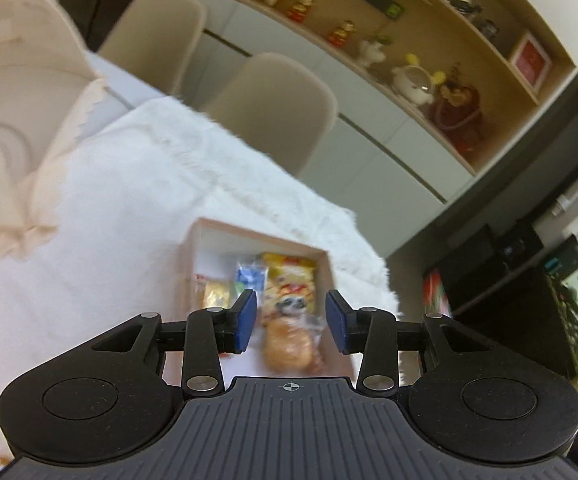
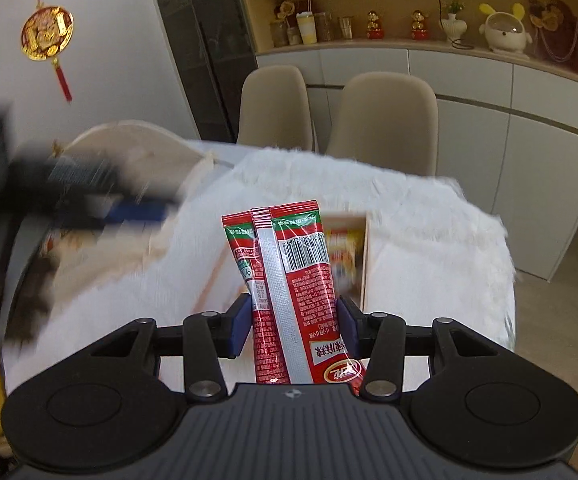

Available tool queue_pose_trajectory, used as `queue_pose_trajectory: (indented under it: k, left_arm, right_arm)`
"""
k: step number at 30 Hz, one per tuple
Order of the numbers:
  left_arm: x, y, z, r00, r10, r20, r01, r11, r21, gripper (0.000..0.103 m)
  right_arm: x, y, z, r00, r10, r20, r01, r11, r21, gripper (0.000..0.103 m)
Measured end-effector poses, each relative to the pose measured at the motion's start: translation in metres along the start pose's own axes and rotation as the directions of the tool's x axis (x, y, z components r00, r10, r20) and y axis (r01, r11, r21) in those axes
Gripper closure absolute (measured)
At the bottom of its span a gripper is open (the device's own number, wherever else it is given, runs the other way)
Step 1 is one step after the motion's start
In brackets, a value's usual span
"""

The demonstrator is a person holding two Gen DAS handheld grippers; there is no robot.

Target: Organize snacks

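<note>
Snacks are being gathered into the wooden box [image 1: 257,240], which sits on the white fluffy cover [image 1: 129,200] of the surface. Inside the box lie a yellow packet [image 1: 289,276], a small blue one [image 1: 249,276] beside it, and a round bun in clear wrap [image 1: 289,346] at the near end. The left gripper [image 1: 291,322] hangs above that near end, its fingers spread apart and holding nothing. The right gripper [image 2: 295,326] has its fingers closed on a red snack packet [image 2: 285,276], held upright just short of the box [image 2: 363,240]. The blurred dark shape to the left of the box in the right wrist view is probably the other gripper. To do this well, carry the red packet over the box's open part, lower it flat alongside the yellow packet rather than onto the bun, and release only once it rests inside.
</note>
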State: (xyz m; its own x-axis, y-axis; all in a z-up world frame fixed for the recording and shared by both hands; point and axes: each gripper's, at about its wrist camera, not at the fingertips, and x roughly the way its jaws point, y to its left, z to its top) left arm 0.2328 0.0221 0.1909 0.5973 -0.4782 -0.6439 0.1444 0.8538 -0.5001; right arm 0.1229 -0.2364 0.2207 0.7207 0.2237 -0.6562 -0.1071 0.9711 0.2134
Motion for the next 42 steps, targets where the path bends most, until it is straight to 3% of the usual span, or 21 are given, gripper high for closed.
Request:
queue_pose_trajectory:
  k: [4,8,12,16,18,22,26,29,30,33,38,42]
  left_arm:
    - [-0.017,0.027,-0.024,0.998,0.06,-0.02,-0.062,0.995,-0.072,0.06]
    - [-0.039,0.062,-0.067,0.985,0.152,-0.078,-0.162,0.977,-0.14,0.061]
    - [-0.059,0.096,-0.117,0.972,0.196,-0.132,-0.22,0.952,-0.21,0.061]
    - [-0.068,0.115,-0.152,0.95,0.239,-0.202,-0.281,0.936,-0.21,0.062]
    - [-0.073,0.121,-0.165,0.941,0.253,-0.223,-0.299,0.932,-0.206,0.063]
    - [-0.083,0.135,-0.177,0.944,0.242,-0.223,-0.295,0.923,-0.248,0.064]
    - [-0.09,0.14,-0.179,0.954,0.222,-0.201,-0.274,0.92,-0.279,0.064]
    - [-0.091,0.14,-0.179,0.958,0.207,-0.197,-0.258,0.925,-0.28,0.064]
    - [-0.089,0.14,-0.181,0.959,0.204,-0.199,-0.255,0.926,-0.278,0.064]
    - [-0.085,0.138,-0.182,0.959,0.189,-0.209,-0.243,0.93,-0.275,0.064]
    - [-0.072,0.133,-0.178,0.961,0.164,-0.221,-0.22,0.941,-0.259,0.064]
    - [-0.061,0.123,-0.172,0.962,0.153,-0.225,-0.206,0.95,-0.233,0.064]
  right_arm:
    - [0.066,0.001,0.054,0.993,0.054,-0.107,-0.052,0.998,0.02,0.047]
    - [0.097,-0.004,0.056,0.988,0.06,-0.142,-0.051,0.996,0.07,0.047]
    - [0.106,0.005,0.02,0.978,0.055,-0.199,-0.045,0.997,0.058,0.047]
    - [0.116,0.042,-0.035,0.97,-0.037,-0.242,0.005,0.991,-0.13,0.047]
    - [0.119,0.064,-0.067,0.955,-0.016,-0.297,-0.045,0.98,-0.196,0.047]
    - [0.119,0.112,-0.121,0.916,0.09,-0.39,-0.196,0.951,-0.241,0.047]
    - [0.11,0.145,-0.152,0.873,0.199,-0.445,-0.309,0.931,-0.192,0.047]
    - [0.104,0.164,-0.172,0.826,0.249,-0.506,-0.377,0.911,-0.166,0.045]
    - [0.1,0.169,-0.178,0.828,0.241,-0.506,-0.374,0.91,-0.178,0.044]
    - [0.091,0.178,-0.189,0.842,0.203,-0.499,-0.352,0.909,-0.223,0.061]
    - [0.07,0.147,-0.171,0.839,0.277,-0.468,-0.354,0.931,-0.083,0.083]
    - [0.052,0.116,-0.161,0.88,0.242,-0.407,-0.293,0.954,-0.065,0.087]
